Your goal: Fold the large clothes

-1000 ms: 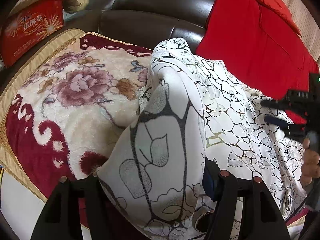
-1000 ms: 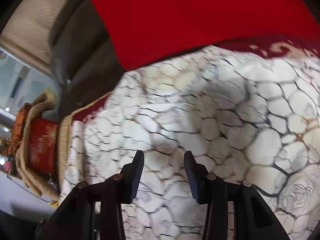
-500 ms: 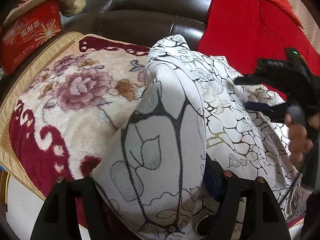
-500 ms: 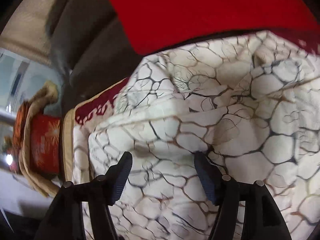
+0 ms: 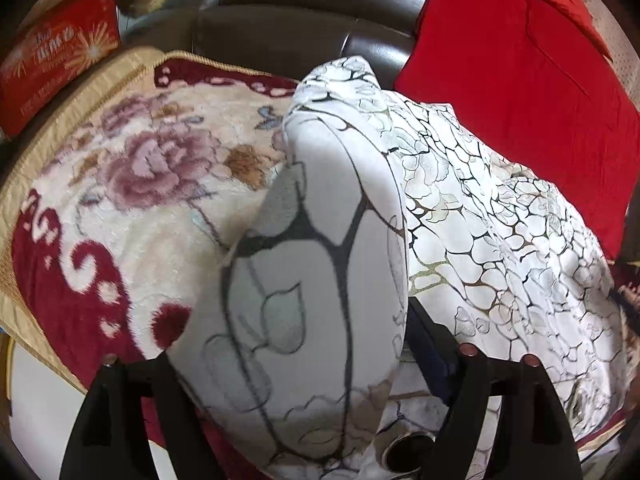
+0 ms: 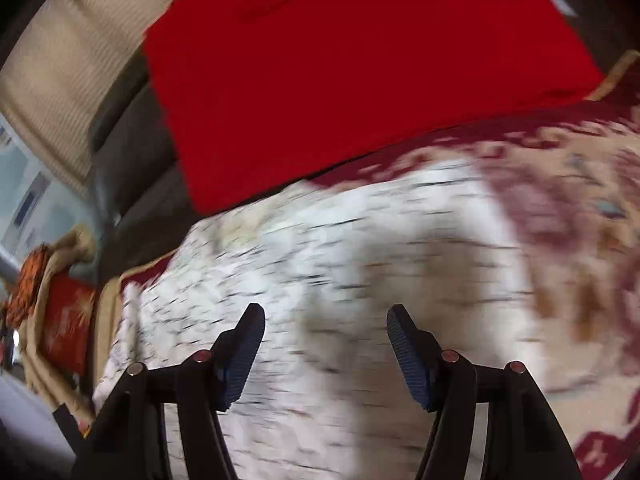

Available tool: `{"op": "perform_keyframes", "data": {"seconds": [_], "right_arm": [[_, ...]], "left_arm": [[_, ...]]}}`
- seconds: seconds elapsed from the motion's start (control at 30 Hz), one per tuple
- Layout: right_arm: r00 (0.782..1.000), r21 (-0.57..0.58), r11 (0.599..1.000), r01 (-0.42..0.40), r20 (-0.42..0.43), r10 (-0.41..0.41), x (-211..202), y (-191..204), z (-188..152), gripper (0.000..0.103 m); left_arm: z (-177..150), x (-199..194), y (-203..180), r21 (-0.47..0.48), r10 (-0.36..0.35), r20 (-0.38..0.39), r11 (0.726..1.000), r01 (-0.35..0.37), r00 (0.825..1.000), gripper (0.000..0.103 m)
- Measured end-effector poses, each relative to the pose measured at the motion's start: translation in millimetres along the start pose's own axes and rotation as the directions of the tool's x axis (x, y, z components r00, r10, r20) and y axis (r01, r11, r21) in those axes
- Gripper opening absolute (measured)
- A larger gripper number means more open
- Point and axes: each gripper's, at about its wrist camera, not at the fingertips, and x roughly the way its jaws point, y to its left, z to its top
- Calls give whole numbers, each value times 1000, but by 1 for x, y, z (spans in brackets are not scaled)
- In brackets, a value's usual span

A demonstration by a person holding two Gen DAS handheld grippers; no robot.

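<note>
A large white garment (image 5: 472,216) with a black and gold crackle print lies on a floral blanket (image 5: 132,200) over a sofa. In the left wrist view my left gripper (image 5: 292,360) has a thick fold of the garment bulging between its wide-set fingers; the left fingertip is hidden by cloth. In the right wrist view, blurred by motion, the garment (image 6: 320,280) lies below my right gripper (image 6: 324,332), which is open and empty above it.
A red quilt (image 5: 520,80) leans on the dark leather sofa back (image 5: 280,28) at the right. A red box (image 5: 60,60) under a tan cloth sits at the far left. The blanket's edge and a white floor strip (image 5: 40,412) lie at the lower left.
My right gripper opened wider and swung right across the garment, leaving the left wrist view. My left gripper kept its fold and barely moved.
</note>
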Motion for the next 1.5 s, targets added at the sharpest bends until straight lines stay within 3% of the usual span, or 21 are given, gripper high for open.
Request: {"op": "perform_keyframes", "data": {"seconds": [0.07, 0.13, 0.23, 0.37, 0.5, 0.63, 0.73, 0.9, 0.97, 1.03, 1.1, 1.17, 1.27, 1.3, 1.37, 1.43, 1.5], "right_arm": [[997, 70, 998, -3, -71, 8, 16, -31, 0, 61], [991, 141, 990, 2, -130, 17, 27, -53, -4, 35], [996, 145, 989, -36, -76, 47, 8, -54, -2, 35], [998, 131, 990, -60, -22, 64, -12, -52, -4, 35], [995, 160, 987, -22, -96, 38, 22, -64, -19, 33], [998, 83, 997, -7, -62, 12, 11, -51, -21, 35], [994, 137, 987, -87, -53, 95, 3, -56, -19, 36], [943, 222, 924, -310, -50, 329, -11, -72, -18, 36], [909, 267, 883, -387, -52, 414, -12, -79, -18, 40], [877, 324, 837, -440, -46, 479, -11, -89, -19, 66], [849, 364, 794, -487, -17, 529, -13, -101, -20, 66], [843, 391, 774, -498, 7, 538, -17, -115, -21, 66], [817, 466, 713, -524, 39, 576, -12, -139, -21, 68], [808, 492, 692, -528, 40, 588, -9, -145, -20, 69], [803, 514, 682, -520, 23, 595, -3, -149, -18, 70], [807, 494, 706, -507, -15, 590, 0, -141, -11, 74], [810, 460, 735, -498, -57, 584, 6, -126, 1, 80]], "left_arm": [[3, 4, 2, -29, -44, -15, 999, 43, 999, 84], [5, 5, 3, -37, -87, -9, 996, 87, 996, 84], [5, 6, 3, -37, -86, -10, 996, 85, 996, 77], [7, 3, 3, -39, -83, 4, 996, 83, 997, 56], [9, -1, 1, -44, -86, 14, 995, 86, 996, 42], [13, -20, -11, 17, -69, 54, 998, 68, 996, 30], [16, -34, -22, 55, -66, 74, 997, 62, 995, 23], [21, -72, -69, 177, -77, 132, 983, 53, 988, 21], [19, -86, -100, 249, -112, 143, 966, 74, 983, 20], [15, -93, -129, 317, -126, 144, 945, 75, 981, 20], [1, -95, -170, 417, -138, 129, 906, 72, 982, 20], [-12, -89, -202, 485, -154, 97, 870, 88, 983, 20], [-44, -54, -250, 592, -155, 10, 797, 119, 988, 20], [-51, -42, -256, 603, -144, -19, 788, 126, 989, 20], [-66, -21, -265, 631, -112, -52, 767, 120, 992, 19], [-78, -18, -269, 669, -95, -22, 738, 85, 995, 19], [-77, -23, -267, 670, -111, -14, 737, 92, 994, 19]]}}
